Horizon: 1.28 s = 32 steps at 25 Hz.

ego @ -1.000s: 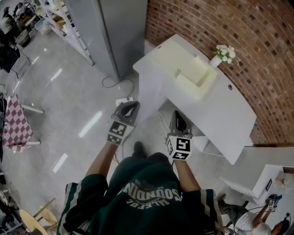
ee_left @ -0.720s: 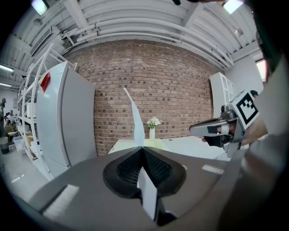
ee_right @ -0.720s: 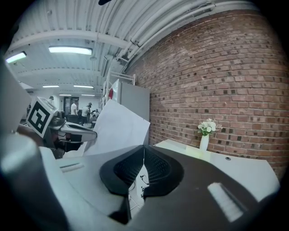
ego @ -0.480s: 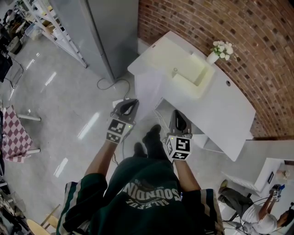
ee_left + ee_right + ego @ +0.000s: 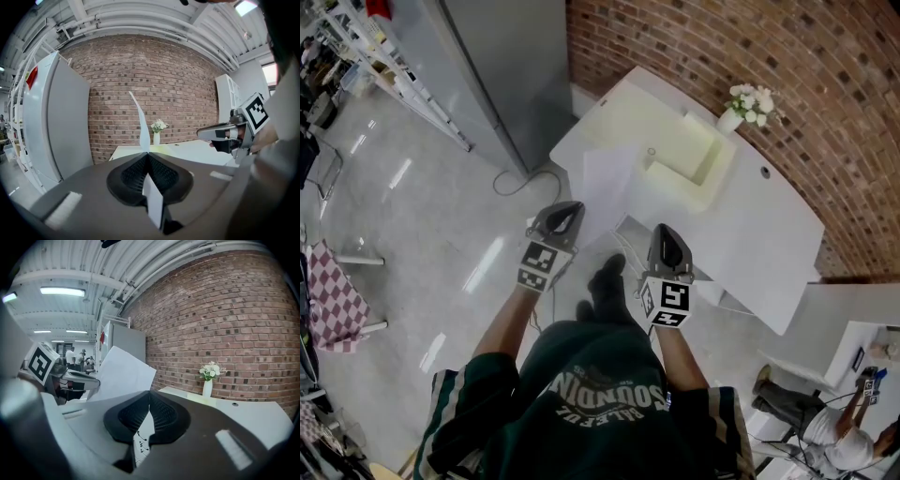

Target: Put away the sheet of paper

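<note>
Paper sheet — edge-up in left tool, jaws tight.

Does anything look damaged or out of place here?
Nothing is damaged. The white sheet of paper, pinched by the left claw and the right claw, curves a little between them. A thin cable lies looped on the floor beside the tall grey cabinet.

Hidden and cropped

Head view: the 7 o'clock corner of the thin white sheet of paper sits behind the left gripper; a red-and-white checked cloth is cropped at 9 o'clock, a person in white at 5 o'clock.
</note>
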Motion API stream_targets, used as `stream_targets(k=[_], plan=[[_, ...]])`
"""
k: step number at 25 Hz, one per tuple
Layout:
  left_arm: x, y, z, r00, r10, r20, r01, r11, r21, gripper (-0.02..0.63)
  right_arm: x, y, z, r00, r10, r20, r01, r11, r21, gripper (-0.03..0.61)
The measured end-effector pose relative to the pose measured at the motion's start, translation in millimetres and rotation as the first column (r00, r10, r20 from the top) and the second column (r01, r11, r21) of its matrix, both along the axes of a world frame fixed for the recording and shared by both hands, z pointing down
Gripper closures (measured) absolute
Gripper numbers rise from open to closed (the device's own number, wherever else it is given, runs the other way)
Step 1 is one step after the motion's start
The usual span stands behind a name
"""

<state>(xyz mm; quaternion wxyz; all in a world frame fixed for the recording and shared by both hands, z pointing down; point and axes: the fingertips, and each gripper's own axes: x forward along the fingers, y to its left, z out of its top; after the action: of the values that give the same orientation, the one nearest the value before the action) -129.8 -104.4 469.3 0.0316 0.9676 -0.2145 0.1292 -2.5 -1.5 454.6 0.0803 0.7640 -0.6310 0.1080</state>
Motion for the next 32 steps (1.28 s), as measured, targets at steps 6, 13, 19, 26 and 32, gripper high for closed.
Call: stream_targets(k=[6,13,19,26,32], plan=[[33.2,-37.6,3.7,1.0,0.021,0.013,-0.021,1.0,0.0,0.601,32.0,-34.7,5.9,1.0,0.025,0.017,-0.025,1.0,0.001,0.594],[75.0,-88.6,4.8,0.999,0.04,0.037,-0.04,0.999,-0.013,0.601,73.0,-87.8,3.9,0.999,0.031,0.03,-0.031,1.0,0.001,0.594],[113.7,-126.1,-1.7,0.998,0.052,0.041,-0.051,0.999,-0.017,0.603,109.4,-125.8,-1.8,0.999,0.03,0.032,-0.031,1.0,0.0,0.594],[150.5,-154.6,-2.9,0.997,0.064,0.046,-0.063,0.998,-0.022,0.603,145.5,-153.4,-5.9,0.999,0.036,0.036,-0.036,0.999,0.006,0.594],[172.8,-163.3,2.6,0.996,0.075,0.045,-0.073,0.997,-0.035,0.603,168.7,-160.7,5.2,0.998,0.046,0.045,-0.045,0.999,-0.019,0.594]])
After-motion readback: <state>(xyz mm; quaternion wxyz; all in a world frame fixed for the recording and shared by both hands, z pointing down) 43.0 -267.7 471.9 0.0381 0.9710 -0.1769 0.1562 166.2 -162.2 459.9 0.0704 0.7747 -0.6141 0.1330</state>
